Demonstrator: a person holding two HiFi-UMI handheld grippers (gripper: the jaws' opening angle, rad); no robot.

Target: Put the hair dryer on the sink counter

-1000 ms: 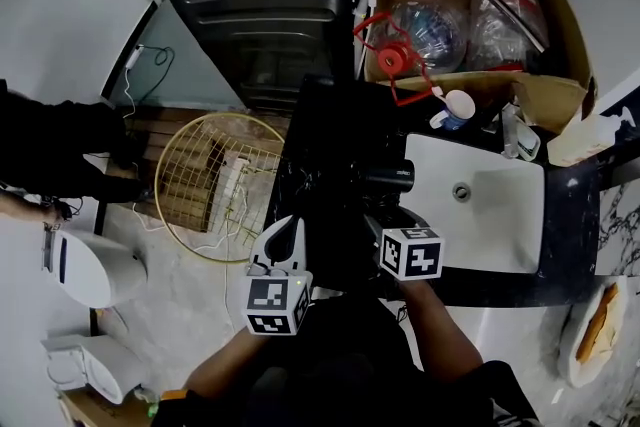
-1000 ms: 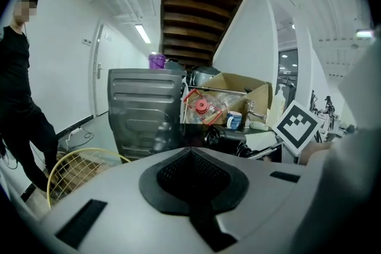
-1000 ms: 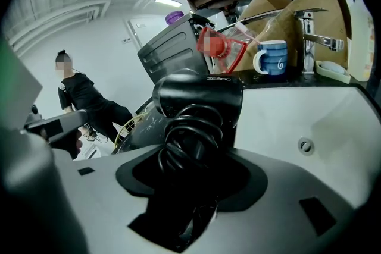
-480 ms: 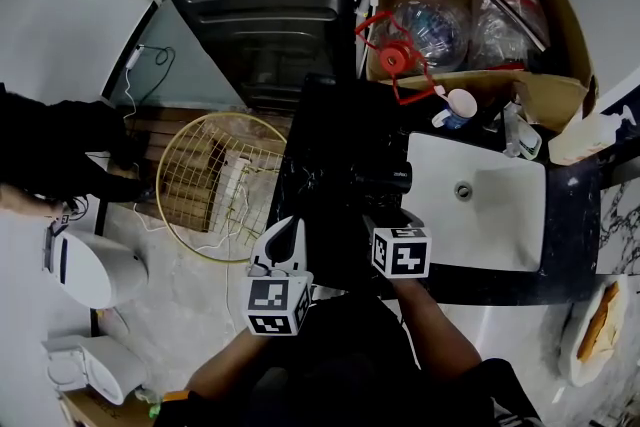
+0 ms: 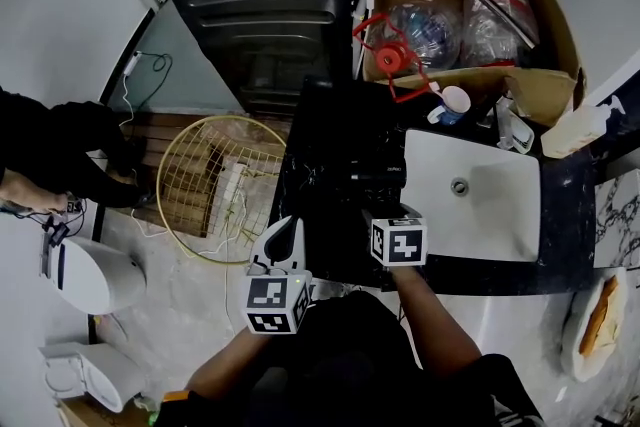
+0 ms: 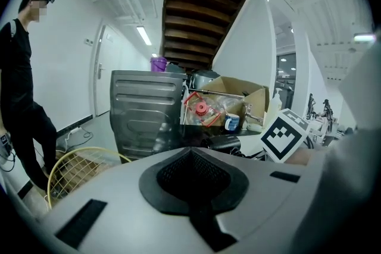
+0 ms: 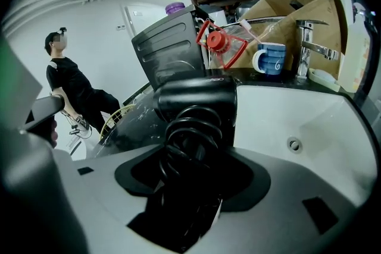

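Observation:
The black hair dryer (image 5: 377, 177) is over the dark counter (image 5: 320, 130), just left of the white sink (image 5: 500, 225). My right gripper (image 5: 386, 212) is shut on its handle end, below the barrel in the head view. In the right gripper view the barrel (image 7: 199, 97) points away from me. The coiled black cord (image 7: 191, 138) fills the gap between the jaws of the right gripper (image 7: 189, 187). Whether the dryer rests on the counter I cannot tell. My left gripper (image 5: 284, 237) hangs off the counter's left front, shut and empty (image 6: 191, 180).
Behind the sink stand a blue-and-white mug (image 5: 452, 103), a tap (image 5: 506, 129) and a soap bottle (image 5: 575, 129). A cardboard box (image 5: 545, 95) holds plastic bottles, with a red wire piece (image 5: 396, 57) beside it. A dark metal cabinet (image 5: 272, 5) and a wire basket (image 5: 214, 185) are left. A person (image 5: 50, 155) stands far left.
My right gripper and the hair dryer have edged a little to the left, away from the sink. The left gripper has stayed put. The person at the left has shifted.

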